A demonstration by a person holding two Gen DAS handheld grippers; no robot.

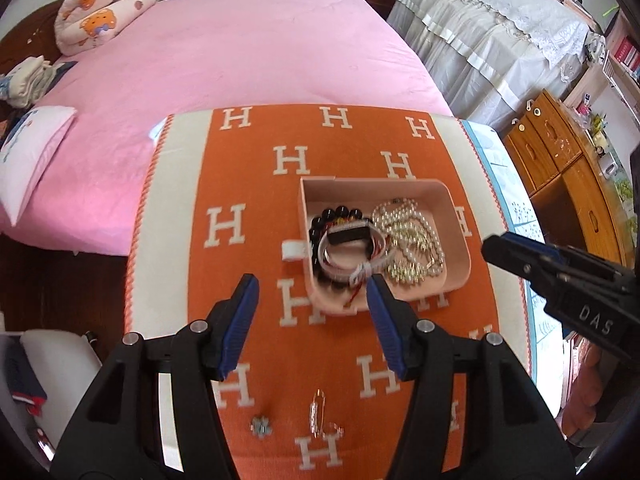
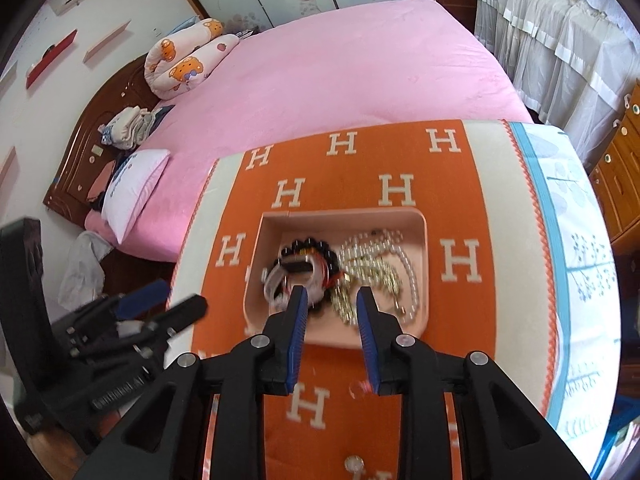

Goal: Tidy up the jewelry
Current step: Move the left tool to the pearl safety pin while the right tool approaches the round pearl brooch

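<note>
**Left wrist and right wrist views: both grippers empty above the jewelry tray**

Left wrist view: the left gripper (image 1: 312,284) hangs over an orange cloth (image 1: 256,184) patterned with white H letters, its blue-padded fingers (image 1: 240,320) spread wide with nothing between them. Ahead and slightly to the right sits a pink tray (image 1: 456,216). Inside it lie a black bead bracelet (image 1: 340,214), a white band with a dark block (image 1: 348,236) and a tangle of pearl and gold chains (image 1: 412,240). The right finger's tip overlaps the tray's near edge in the picture; whether it touches cannot be told. Nearer the camera, on the cloth between the fingers, lie a small silvery flower-shaped piece (image 1: 261,426) and a clear pin-like piece (image 1: 320,416), well apart from the tray. The right gripper (image 1: 516,256) enters from the right, beside the tray. A pink bed (image 1: 248,52) fills the background.

Right wrist view: the right gripper (image 2: 331,294) points at the same tray (image 2: 420,224), its fingers (image 2: 298,320) parted and holding nothing, their tips over the tray's near half above the bracelet (image 2: 308,246) and chains (image 2: 372,268). A small pale round piece (image 2: 354,463) lies on the cloth (image 2: 460,200) near the bottom edge. The left gripper (image 2: 176,300) shows blurred at the left, beside the cloth's edge, its fingers apart.
</note>
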